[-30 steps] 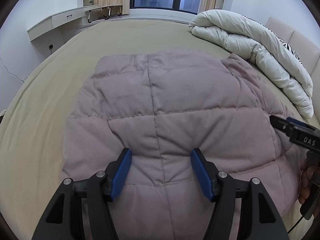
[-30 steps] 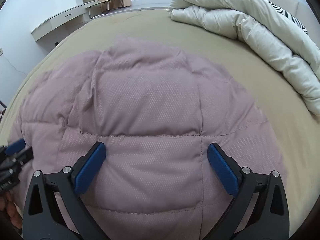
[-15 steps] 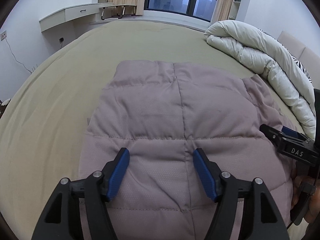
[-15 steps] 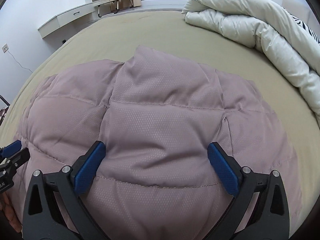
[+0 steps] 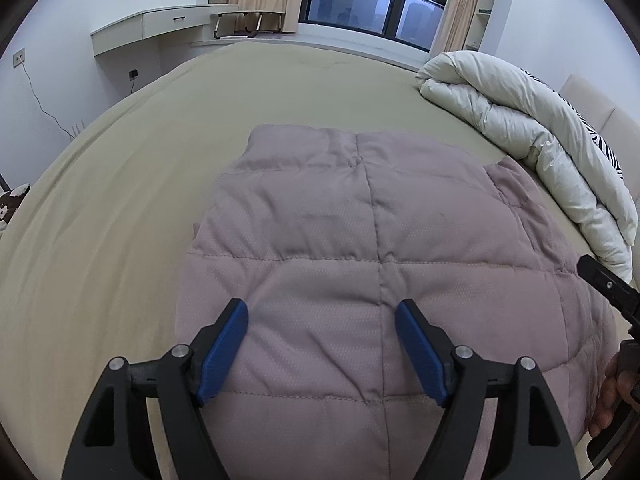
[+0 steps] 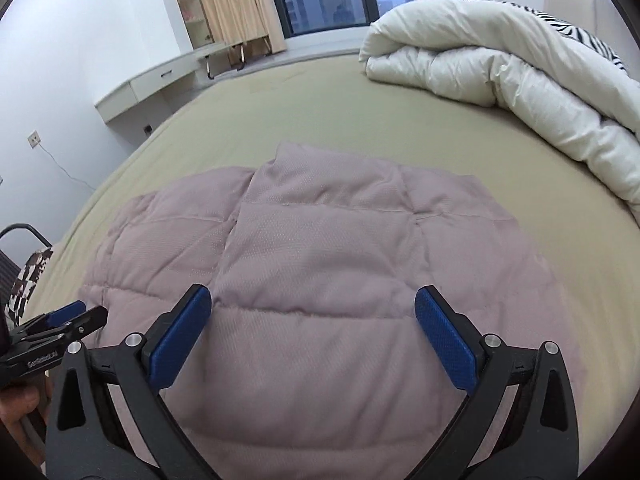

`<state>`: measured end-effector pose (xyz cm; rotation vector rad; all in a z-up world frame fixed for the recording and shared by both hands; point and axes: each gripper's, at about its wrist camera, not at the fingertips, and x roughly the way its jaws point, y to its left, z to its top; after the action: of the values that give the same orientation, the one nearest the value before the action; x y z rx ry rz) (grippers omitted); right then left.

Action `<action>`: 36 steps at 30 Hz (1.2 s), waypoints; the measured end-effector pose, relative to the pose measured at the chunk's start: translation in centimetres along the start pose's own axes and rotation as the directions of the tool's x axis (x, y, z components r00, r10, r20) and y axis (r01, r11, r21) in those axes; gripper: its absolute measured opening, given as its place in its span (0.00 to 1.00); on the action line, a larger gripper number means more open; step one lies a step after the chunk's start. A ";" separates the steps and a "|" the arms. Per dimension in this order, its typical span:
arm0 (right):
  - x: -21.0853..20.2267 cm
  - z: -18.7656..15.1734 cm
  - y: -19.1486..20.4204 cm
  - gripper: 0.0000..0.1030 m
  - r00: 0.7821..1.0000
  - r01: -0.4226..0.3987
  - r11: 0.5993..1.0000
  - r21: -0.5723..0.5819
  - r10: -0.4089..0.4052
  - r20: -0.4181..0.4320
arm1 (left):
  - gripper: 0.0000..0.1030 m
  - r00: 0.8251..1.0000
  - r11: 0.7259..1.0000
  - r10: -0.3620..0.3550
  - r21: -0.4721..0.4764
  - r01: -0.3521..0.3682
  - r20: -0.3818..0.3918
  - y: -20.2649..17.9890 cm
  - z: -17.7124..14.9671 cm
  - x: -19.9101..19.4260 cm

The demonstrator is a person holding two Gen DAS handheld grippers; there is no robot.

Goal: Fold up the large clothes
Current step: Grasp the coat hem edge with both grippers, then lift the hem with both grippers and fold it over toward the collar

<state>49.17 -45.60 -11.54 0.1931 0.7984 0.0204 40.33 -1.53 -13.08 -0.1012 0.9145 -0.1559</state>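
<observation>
- Quilted mauve garment [image 5: 372, 264] lies folded on the bed [image 5: 120, 208], well apart from the white duvet [image 5: 532, 140].
- I judge it puffy, light, soft and springy, likely to unfold.
- Left claw [image 5: 320, 344] is opening above it, empty; right claw [image 6: 312, 332] gapes wide, empty.
- I'd pinch both near-edge corners through every layer.

bedroom — home | bed [image 5: 120, 200] | rolled duvet [image 5: 520, 128] | curtained window [image 5: 360, 0]

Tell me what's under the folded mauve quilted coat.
The mauve quilted coat lies on the olive bed sheet, which shows all around it. Whatever is directly beneath the coat, or tucked inside its folds, is covered and cannot be seen.
</observation>
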 end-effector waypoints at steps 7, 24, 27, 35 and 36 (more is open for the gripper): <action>-6.4 -0.5 -4.3 1.00 0.996 0.029 0.998 0.053 -0.033 0.082 | 0.83 0.991 0.991 0.055 -0.127 -0.039 0.125 4.9 0.3 -4.3; -2.0 -3.7 -18.6 1.00 0.950 -0.164 0.935 0.315 0.236 -0.206 | 0.96 0.953 0.961 -0.262 -0.131 0.243 -0.151 7.6 -0.1 2.6; -1.3 -3.8 -19.2 1.00 0.934 -0.196 0.929 0.313 0.275 -0.228 | 0.95 0.928 0.932 -0.333 -0.205 0.298 -0.166 8.6 0.0 3.9; 0.9 -4.2 -21.7 1.00 0.877 -0.305 0.887 0.347 0.403 -0.260 | 0.87 0.867 0.871 -0.458 -0.291 0.395 -0.196 10.3 0.8 6.0; 1.2 -4.1 -21.7 1.00 0.875 -0.304 0.886 0.350 0.405 -0.266 | 0.87 0.861 0.866 -0.468 -0.300 0.401 -0.198 10.5 0.9 6.2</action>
<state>45.92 -66.15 -19.11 0.6402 1.0948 0.2936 45.70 7.69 -19.01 -0.5385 1.1676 -0.4899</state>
